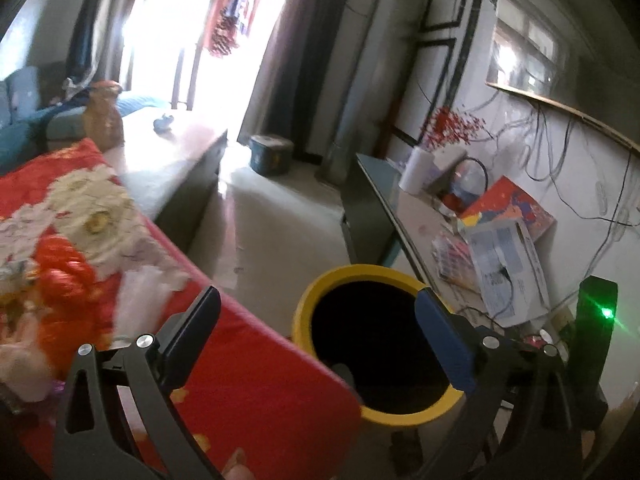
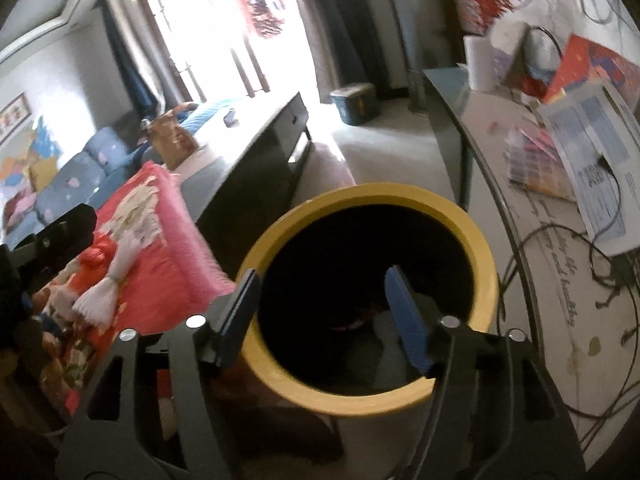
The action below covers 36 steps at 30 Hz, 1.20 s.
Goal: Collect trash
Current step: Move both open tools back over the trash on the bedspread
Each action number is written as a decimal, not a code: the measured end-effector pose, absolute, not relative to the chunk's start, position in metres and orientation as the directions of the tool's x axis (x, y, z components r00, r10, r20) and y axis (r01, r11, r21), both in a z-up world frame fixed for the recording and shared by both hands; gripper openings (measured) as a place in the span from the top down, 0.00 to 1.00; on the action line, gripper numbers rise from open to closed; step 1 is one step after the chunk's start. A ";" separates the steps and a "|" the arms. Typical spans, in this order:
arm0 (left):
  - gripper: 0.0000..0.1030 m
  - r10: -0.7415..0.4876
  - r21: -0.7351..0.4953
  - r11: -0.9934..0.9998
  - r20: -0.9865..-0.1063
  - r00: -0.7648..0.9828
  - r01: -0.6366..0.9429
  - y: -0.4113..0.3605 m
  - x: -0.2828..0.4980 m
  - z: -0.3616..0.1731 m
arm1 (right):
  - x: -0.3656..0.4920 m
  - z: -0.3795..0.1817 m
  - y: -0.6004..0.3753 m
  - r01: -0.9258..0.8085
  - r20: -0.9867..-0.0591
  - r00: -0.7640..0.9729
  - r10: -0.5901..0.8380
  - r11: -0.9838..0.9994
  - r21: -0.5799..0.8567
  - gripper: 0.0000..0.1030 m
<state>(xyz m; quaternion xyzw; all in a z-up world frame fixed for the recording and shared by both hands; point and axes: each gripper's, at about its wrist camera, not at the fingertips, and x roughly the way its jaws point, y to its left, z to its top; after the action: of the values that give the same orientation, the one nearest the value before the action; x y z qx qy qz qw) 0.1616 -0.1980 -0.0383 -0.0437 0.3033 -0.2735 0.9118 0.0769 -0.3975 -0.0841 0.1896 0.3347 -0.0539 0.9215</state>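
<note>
While both the left gripper [image 1: 316,312] and right gripper [image 2: 320,300] are hanging spread and empty over the yellow-rimmed bin [image 2: 476,240], beside the red cloth [image 1: 256,356], a careless swing is risking tipping it.

Light source: daylight floods in through the window [image 1: 176,28], blown out to pure white in both views.
Glare: it spills across the floor [image 1: 272,208] and the low cabinet top [image 2: 256,120].
Shadow: the bin's interior [image 2: 360,280] reads solid black; pale shapes at its bottom stay indistinct.
Blur: motion smear softens the red cloth [image 1: 100,240] and desk clutter [image 2: 580,160].
Distortion: fisheye bending curves walls; corners vignette black.
Flare: a green LED [image 1: 607,313] throws streaks.
</note>
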 end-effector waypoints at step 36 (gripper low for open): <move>0.07 -0.259 -0.217 0.959 -0.403 0.878 0.184 -0.033 0.104 -0.006 | 0.082 -0.024 -0.246 -0.219 -0.548 0.783 0.294 0.955 0.200 0.31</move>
<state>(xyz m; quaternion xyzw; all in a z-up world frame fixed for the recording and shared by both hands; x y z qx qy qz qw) 0.1042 -0.0332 -0.0063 -0.0864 0.2188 -0.1148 0.9651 0.0817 -0.2458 -0.0242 0.0629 0.2999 0.1362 0.9421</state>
